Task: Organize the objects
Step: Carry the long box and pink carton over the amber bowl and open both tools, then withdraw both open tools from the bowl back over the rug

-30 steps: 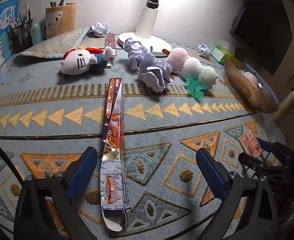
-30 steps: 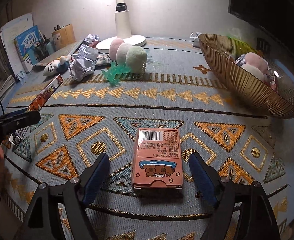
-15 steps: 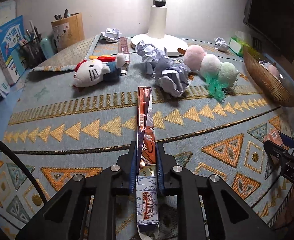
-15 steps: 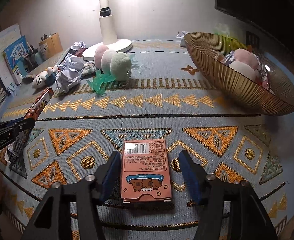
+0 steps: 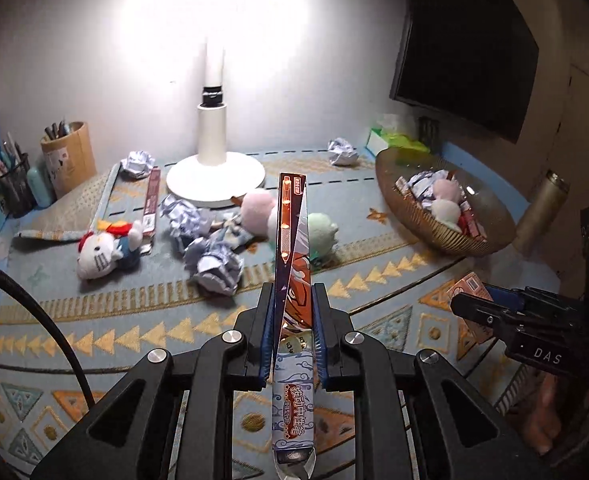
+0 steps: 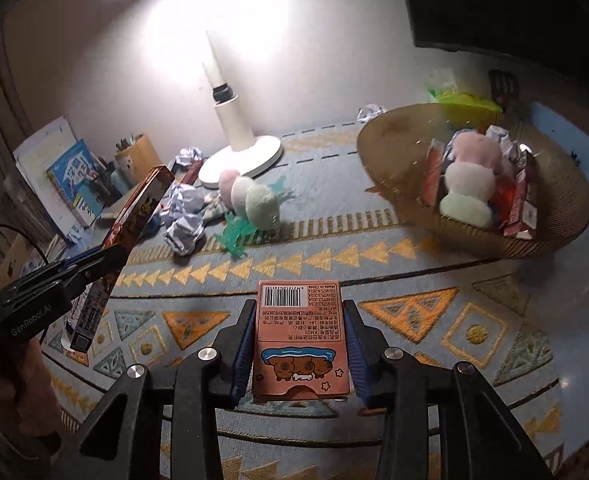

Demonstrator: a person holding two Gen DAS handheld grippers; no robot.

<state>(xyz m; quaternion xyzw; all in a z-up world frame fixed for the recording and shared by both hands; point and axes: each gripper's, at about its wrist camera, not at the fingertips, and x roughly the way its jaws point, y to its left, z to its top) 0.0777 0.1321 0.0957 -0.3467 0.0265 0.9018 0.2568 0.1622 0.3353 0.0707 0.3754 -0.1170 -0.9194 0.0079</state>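
Grippers both loaded. My left gripper [image 5: 293, 336] is clamped narrow on a long pen box [image 5: 292, 280], pads pinching it mid-length, the box lifted clear of the patterned cloth [image 5: 134, 320] and pointing away toward the lamp. My right gripper [image 6: 300, 344] grips a pink card box [image 6: 300, 340] by its two long sides, barcode end far, also raised off the cloth. Farther out, mid-table: crumpled paper balls [image 5: 214, 264], a three-ball plush [image 6: 250, 200] with a green plastic toy [image 6: 236, 234] beside it, a cat plush [image 5: 102, 252] to the left. Far right, the woven basket [image 6: 554, 236] holds another plush, wrappers and small boxes. Far centre stands the white lamp [image 5: 214, 172]; far left, pen holders [image 5: 68, 156] and books.
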